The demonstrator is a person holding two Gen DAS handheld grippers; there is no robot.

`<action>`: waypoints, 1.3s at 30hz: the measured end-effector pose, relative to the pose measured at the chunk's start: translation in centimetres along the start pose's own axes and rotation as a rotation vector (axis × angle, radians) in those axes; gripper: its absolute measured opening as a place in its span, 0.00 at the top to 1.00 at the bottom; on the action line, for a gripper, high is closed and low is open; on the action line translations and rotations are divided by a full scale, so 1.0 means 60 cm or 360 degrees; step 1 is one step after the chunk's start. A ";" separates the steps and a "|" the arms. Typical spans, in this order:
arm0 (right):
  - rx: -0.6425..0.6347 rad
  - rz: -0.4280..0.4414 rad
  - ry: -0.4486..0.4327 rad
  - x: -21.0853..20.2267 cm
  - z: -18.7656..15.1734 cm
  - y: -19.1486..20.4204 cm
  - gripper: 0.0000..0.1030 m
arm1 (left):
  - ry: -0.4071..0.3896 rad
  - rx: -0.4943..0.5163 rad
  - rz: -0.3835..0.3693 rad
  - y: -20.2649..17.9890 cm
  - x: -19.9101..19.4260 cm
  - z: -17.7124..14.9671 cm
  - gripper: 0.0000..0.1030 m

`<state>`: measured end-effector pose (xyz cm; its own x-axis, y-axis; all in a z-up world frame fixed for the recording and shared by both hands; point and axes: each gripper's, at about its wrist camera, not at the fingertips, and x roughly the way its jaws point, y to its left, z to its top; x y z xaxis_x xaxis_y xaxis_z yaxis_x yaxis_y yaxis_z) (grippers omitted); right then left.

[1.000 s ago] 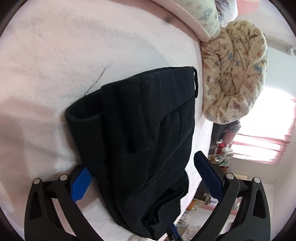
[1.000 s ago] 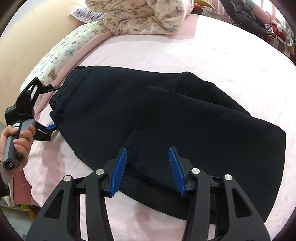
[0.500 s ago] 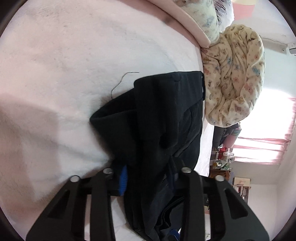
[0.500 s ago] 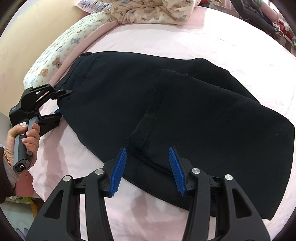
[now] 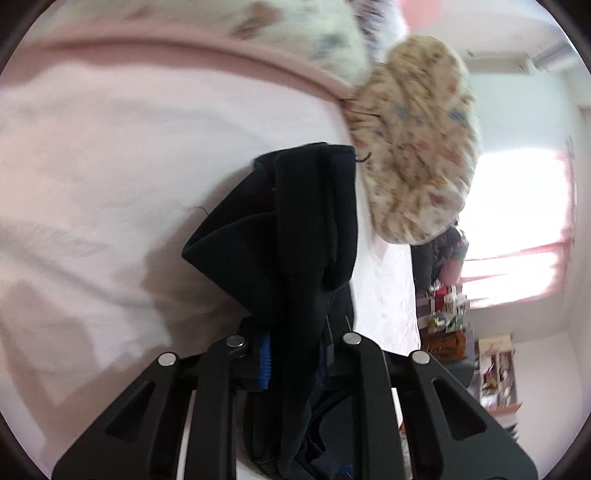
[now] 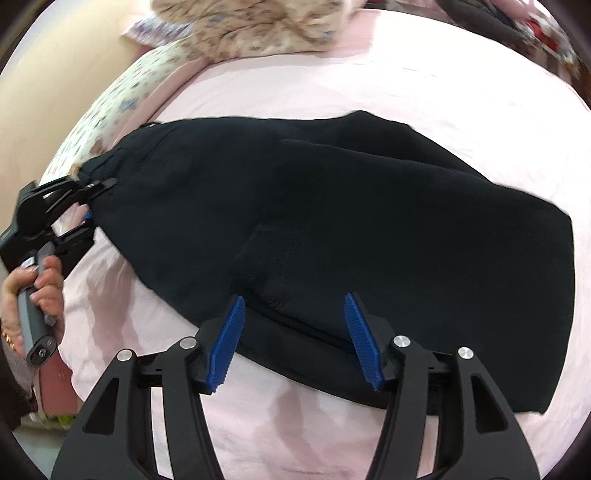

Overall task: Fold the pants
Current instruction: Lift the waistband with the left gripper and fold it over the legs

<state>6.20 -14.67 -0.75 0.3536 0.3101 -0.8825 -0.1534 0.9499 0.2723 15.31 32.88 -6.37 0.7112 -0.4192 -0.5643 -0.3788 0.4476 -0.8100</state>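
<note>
Left wrist view: the left gripper (image 5: 293, 354) is closed tight on a bunched edge of the black pants (image 5: 295, 229), with dark cloth filling the narrow gap between its blue pads (image 5: 264, 363). The pants rise from the fingers as a gathered fold and run away across the pink bed (image 5: 110, 166). A rolled floral blanket (image 5: 413, 140) sits at the far edge of the bed, just beside the pants' far end, and a patterned pillow (image 5: 288, 33) lies along the top. A bright window (image 5: 517, 229) and cluttered shelves (image 5: 495, 369) show beyond the bed; the clutter is too blurred to make out.

Right wrist view: the right gripper (image 6: 295, 339) is wide open and holds nothing. Its blue pads (image 6: 227, 343) straddle the near hem of the pants (image 6: 369, 229), which lie spread flat and partly folded over themselves across the bed (image 6: 295, 424). Only this view shows the whole garment, and at far left the person's hand (image 6: 37, 288) holding the left gripper (image 6: 90, 205), clamped on the waist end of the pants. The blanket (image 6: 258, 26) lies at the top
</note>
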 end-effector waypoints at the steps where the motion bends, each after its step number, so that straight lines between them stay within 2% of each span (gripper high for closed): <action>1: 0.0042 -0.0004 -0.0006 -0.004 -0.001 -0.010 0.43 | 0.0000 0.0023 -0.0015 -0.007 -0.002 -0.003 0.83; 7: 0.0231 -0.0124 -0.0151 -0.047 -0.014 -0.067 0.40 | -0.0001 0.0188 -0.0088 -0.078 -0.001 -0.024 0.84; 10: 0.0310 -0.0158 -0.0154 -0.055 -0.023 -0.099 0.39 | 0.0020 0.0366 -0.0128 -0.130 -0.004 -0.044 0.84; 15: 0.0450 -0.0199 -0.0174 -0.073 -0.044 -0.147 0.39 | 0.0075 0.0498 -0.0229 -0.202 0.004 -0.076 0.84; 20: 0.0548 -0.0232 -0.0188 -0.091 -0.064 -0.184 0.39 | 0.0183 0.0718 -0.0341 -0.287 0.017 -0.138 0.85; 25: 0.0646 -0.0279 -0.0200 -0.109 -0.092 -0.228 0.39 | 0.0344 0.0913 -0.0438 -0.354 0.047 -0.222 0.85; 28: 0.0717 -0.0327 -0.0211 -0.123 -0.112 -0.257 0.39 | 0.0506 0.1090 -0.0429 -0.379 0.078 -0.299 0.85; 33: 0.0840 -0.0413 -0.0212 -0.141 -0.147 -0.309 0.39 | 0.0771 0.1291 -0.0302 -0.376 0.149 -0.414 0.85; 39: 0.0910 -0.0469 -0.0200 -0.160 -0.188 -0.350 0.39 | 0.0947 0.1547 -0.0180 -0.387 0.214 -0.522 0.85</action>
<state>-4.36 -38.03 -2.31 0.4163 0.0027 -0.9092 0.4693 0.8559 0.2174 14.68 -7.67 0.21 0.2208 -0.6875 -0.6918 0.4719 0.6961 -0.5411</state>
